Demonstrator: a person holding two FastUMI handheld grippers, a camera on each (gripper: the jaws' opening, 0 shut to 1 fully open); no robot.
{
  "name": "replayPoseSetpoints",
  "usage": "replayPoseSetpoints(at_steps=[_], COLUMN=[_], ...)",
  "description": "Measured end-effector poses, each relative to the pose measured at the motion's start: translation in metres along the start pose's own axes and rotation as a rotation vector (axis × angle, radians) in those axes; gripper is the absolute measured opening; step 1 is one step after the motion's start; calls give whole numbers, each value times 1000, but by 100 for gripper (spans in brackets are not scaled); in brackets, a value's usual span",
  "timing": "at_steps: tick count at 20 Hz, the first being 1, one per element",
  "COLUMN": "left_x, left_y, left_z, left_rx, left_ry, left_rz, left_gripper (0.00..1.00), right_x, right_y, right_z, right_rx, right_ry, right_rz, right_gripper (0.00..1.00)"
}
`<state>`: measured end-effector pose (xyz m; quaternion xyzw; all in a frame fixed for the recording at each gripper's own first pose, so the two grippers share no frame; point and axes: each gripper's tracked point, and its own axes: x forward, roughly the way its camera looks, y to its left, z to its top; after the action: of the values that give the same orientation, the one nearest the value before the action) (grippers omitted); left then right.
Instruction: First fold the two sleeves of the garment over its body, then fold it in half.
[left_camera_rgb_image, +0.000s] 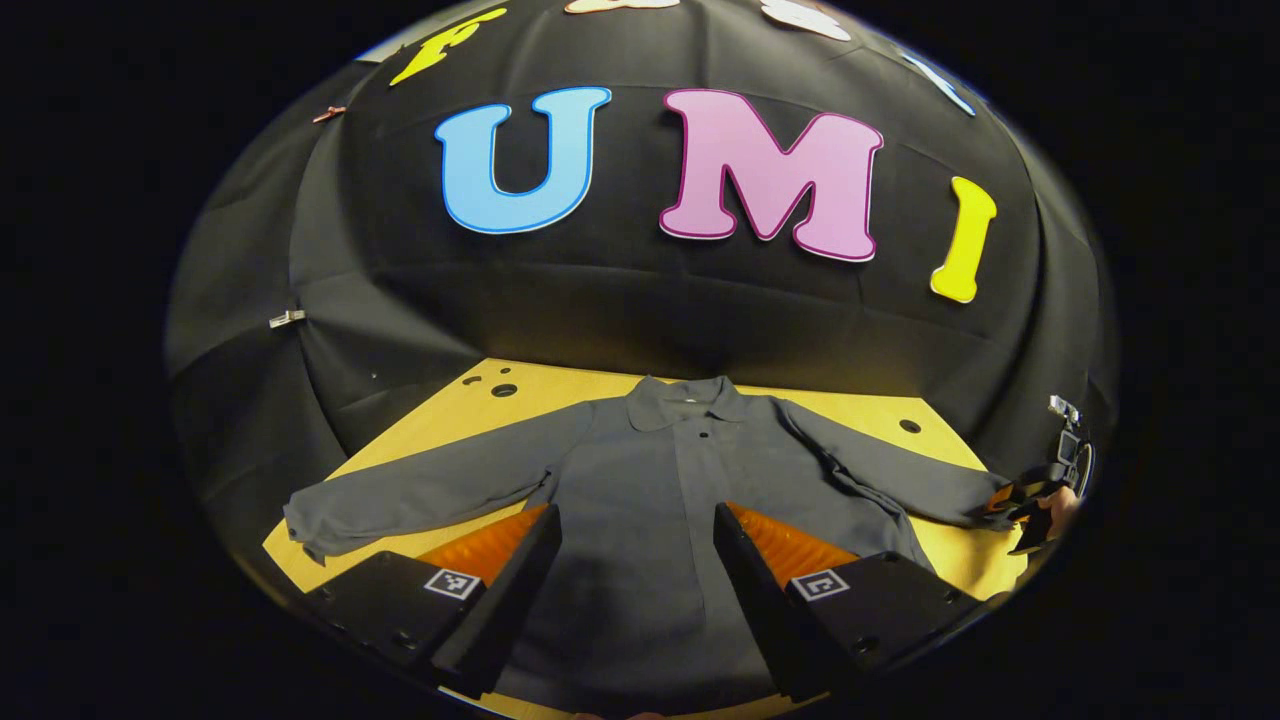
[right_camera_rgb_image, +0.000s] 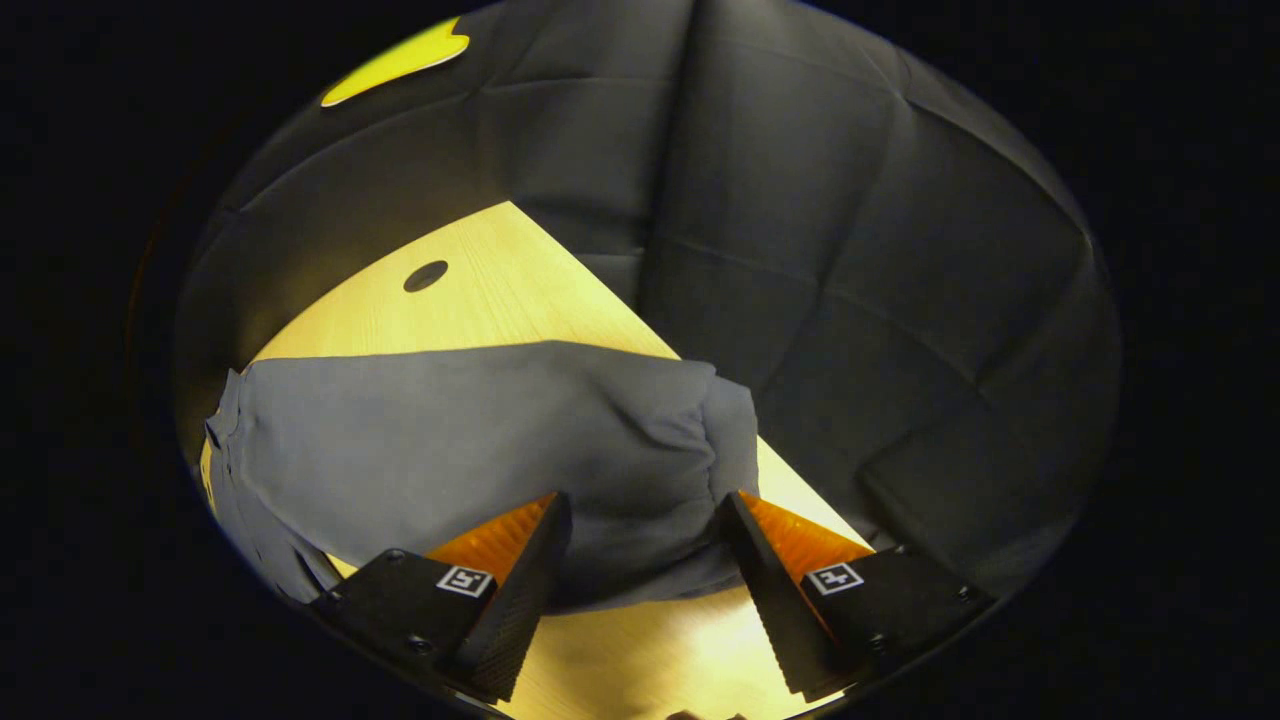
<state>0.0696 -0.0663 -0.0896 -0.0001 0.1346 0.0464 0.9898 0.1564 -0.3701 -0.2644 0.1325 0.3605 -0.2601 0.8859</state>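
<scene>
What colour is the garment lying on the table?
Plain dark grey collared long-sleeved shirt, no pattern; clearest in the left gripper view.

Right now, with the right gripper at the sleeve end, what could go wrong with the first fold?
1. The right gripper is open around the bunched cuff; closing may pinch only part of it, so the sleeve could slip.
2. The sleeve is wrinkled near the shoulder, so creases may fold in.
3. The left gripper hovers open above the shirt body, so the shirt may drag.

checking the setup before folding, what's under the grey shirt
The grey shirt lies flat on a wooden table, with both sleeves spread over the bare wood. The right tool is open around one cuff. Whatever lies beneath the shirt's body is covered.
</scene>
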Motion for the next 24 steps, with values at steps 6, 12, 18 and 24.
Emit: replayPoseSetpoints(at_steps=[6, 12, 18, 24], left_x=[2, 2, -1, -9], left_y=[-7, -4, 8, 22], left_z=[-2, -5, -4, -8], left_rx=[0, -17, -21, -54], left_ry=[7, 11, 6, 14], left_rz=[-10, 0, 21, 57], left_gripper=[97, 97, 97, 97], right_x=[0, -1, -19, -65], right_y=[4, 15, 22, 49], right_z=[8, 6, 23, 44], right_rx=[-33, -52, -136, -238], right_ry=[-32, -12, -77, -164], right_rz=[40, 107, 95, 175], right_gripper=[38, 6, 5, 5])
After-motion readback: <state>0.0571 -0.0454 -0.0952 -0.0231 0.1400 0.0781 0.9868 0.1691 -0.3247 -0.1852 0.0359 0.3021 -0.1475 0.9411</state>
